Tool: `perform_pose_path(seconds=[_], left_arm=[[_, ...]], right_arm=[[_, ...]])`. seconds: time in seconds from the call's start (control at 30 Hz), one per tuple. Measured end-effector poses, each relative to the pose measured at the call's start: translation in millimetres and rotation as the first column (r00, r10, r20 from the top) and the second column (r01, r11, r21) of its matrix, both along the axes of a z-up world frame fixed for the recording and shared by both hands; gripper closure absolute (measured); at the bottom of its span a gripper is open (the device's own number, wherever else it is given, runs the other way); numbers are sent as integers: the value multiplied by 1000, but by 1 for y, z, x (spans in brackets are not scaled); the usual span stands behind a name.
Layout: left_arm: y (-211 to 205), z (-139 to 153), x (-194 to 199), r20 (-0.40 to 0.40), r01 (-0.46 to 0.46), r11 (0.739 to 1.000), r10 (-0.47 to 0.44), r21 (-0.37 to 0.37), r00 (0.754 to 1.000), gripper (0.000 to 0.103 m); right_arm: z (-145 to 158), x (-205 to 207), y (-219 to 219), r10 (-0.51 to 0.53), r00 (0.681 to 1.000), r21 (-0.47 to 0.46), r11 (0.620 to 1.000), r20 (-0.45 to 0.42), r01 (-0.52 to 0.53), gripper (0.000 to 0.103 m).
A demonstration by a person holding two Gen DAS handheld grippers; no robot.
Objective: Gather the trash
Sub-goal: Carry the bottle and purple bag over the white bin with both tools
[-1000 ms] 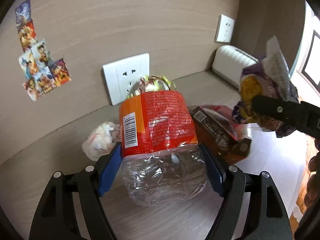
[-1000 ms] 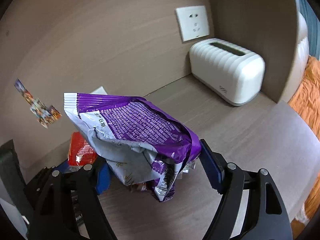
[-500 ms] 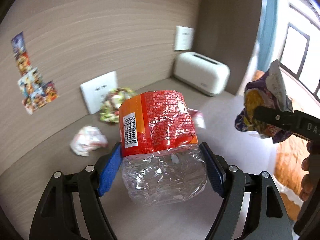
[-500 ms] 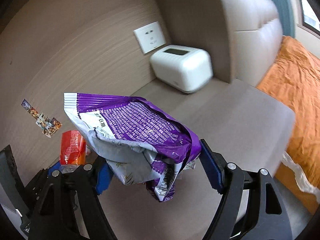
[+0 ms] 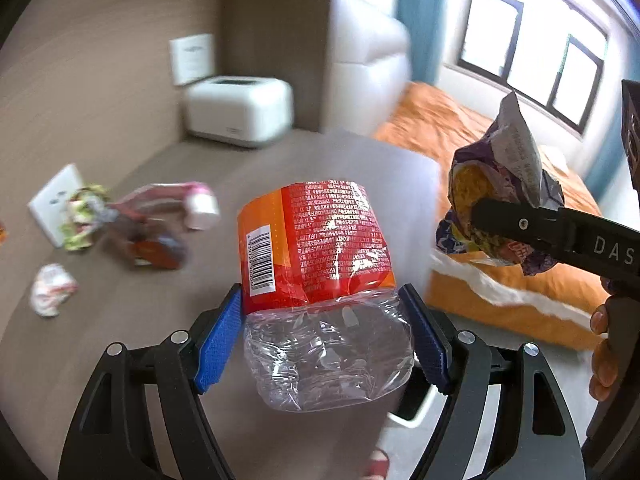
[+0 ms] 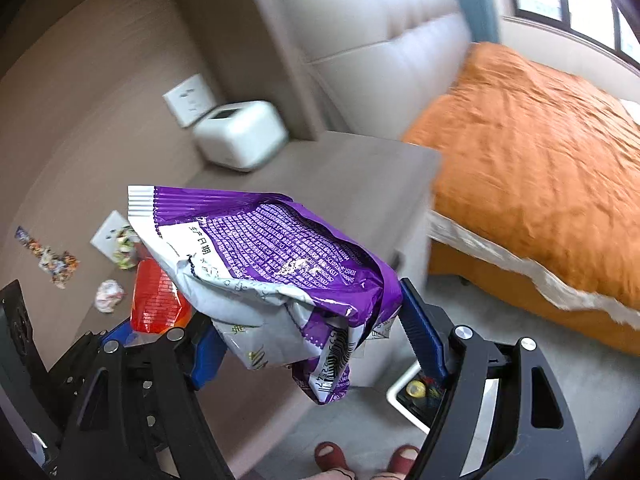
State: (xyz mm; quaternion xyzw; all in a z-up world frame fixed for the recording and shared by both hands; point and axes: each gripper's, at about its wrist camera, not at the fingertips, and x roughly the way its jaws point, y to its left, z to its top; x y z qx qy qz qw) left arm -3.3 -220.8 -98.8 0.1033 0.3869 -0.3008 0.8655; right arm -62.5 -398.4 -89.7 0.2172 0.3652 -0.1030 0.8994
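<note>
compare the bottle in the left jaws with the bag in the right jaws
The plastic bottle is clear, crushed plastic with an orange-red label; the snack bag is opaque purple and white film. The bottle keeps a rounded body, while the bag is flat and crumpled, its lower end drooping below the jaws. Both are held off the desk, each clamped between blue pads.

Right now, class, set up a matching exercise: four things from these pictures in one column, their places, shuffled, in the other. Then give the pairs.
Things:
1. crushed bottle
2. purple snack bag
3. white box
4. crumpled white wrapper

Places:
A. back corner of the tabletop
B. loose on the tabletop
C. in the left gripper
D. in the right gripper

Pairs: 1-C, 2-D, 3-A, 4-B
</note>
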Motion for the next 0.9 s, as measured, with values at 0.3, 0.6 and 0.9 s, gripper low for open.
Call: perform_pose_path(seconds=[0.3,0.6,0.9], left_arm=[[-75,-46,-41,-88,221,975,-218,28,972,28],[-136,-124,-64,-188,309,946,-288,93,939,28],[-177,-254,-57,-315,341,927,-281,153,906,28]], right_arm=[[-48,-62,-47,-155,981,11,988,-119,157,26],[-125,-93,-82,-217,946,62,969,-240,238,26],[-257,-90,-123,-238,892,127,943,-383,306,26]])
